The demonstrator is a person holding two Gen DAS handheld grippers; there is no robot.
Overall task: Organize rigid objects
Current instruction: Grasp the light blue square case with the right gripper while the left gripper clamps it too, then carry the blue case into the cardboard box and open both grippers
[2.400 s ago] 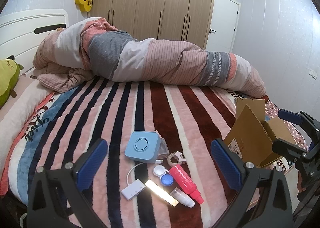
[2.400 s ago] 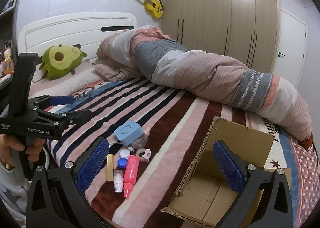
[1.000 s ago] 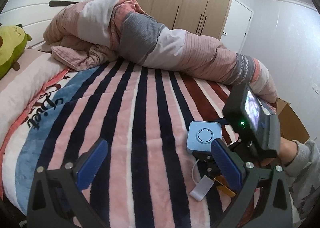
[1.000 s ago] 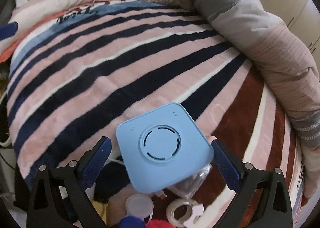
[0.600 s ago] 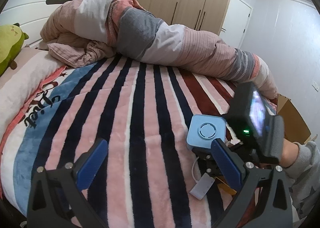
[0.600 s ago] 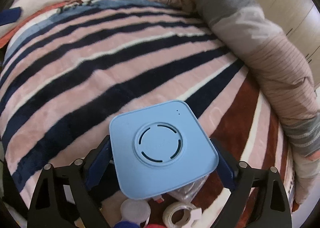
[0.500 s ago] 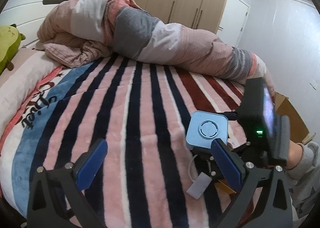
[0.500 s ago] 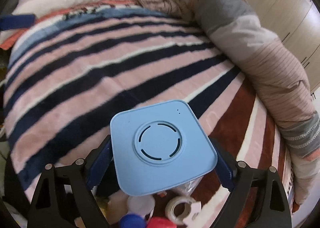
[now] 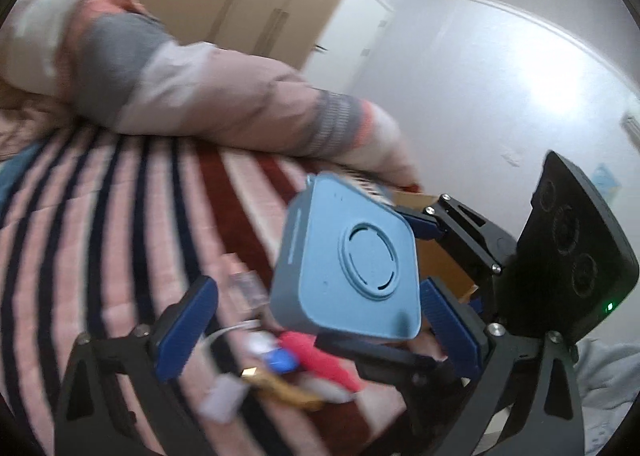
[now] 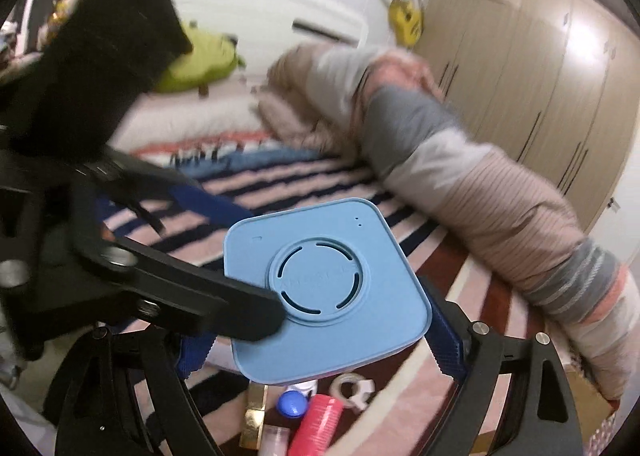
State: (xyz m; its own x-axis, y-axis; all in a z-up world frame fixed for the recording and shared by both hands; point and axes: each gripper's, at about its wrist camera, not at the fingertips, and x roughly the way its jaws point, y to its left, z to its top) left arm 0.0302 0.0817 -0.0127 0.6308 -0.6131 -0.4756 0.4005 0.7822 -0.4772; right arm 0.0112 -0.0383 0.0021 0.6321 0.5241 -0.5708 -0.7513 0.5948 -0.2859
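**Blue box clamped in the right hand-held gripper, above the bed**

Blue plastic fills the middle of both views: a square, rounded-corner box point(image 10: 326, 302) with a raised ring of slots on its top face sits between the two blue pads of the right hand-held gripper point(image 10: 316, 336). The pads press its left and right side walls, so the jaws are clamped on it at a wide spread. In the left wrist view the same blue box point(image 9: 352, 268) is clear of the striped blanket point(image 9: 120, 224), tilted with its ringed face towards the camera, and the right hand-held gripper point(image 9: 424, 256) grips it from the right side of the picture.

The left hand-held gripper point(image 9: 320, 324) has its jaws standing apart with nothing pressed between the pads; they have just been closing a little. In its own view the box hangs in front of the gap and overlaps the right-hand pad. In the right wrist view one black finger point(image 10: 192, 292) of the left hand-held gripper crosses in front of the box's left edge; whether it touches the box I cannot tell.

Both tools point slantwise down at the bed. Below the box, on the blanket, lie a pink bottle point(image 10: 316, 428), a blue cap point(image 10: 292, 404), a tape roll point(image 10: 352, 386) and a gold strip point(image 10: 254, 416). A cardboard box point(image 9: 436, 252) shows behind the right tool. A grey sleeve point(image 9: 608, 376) is at the lower right.
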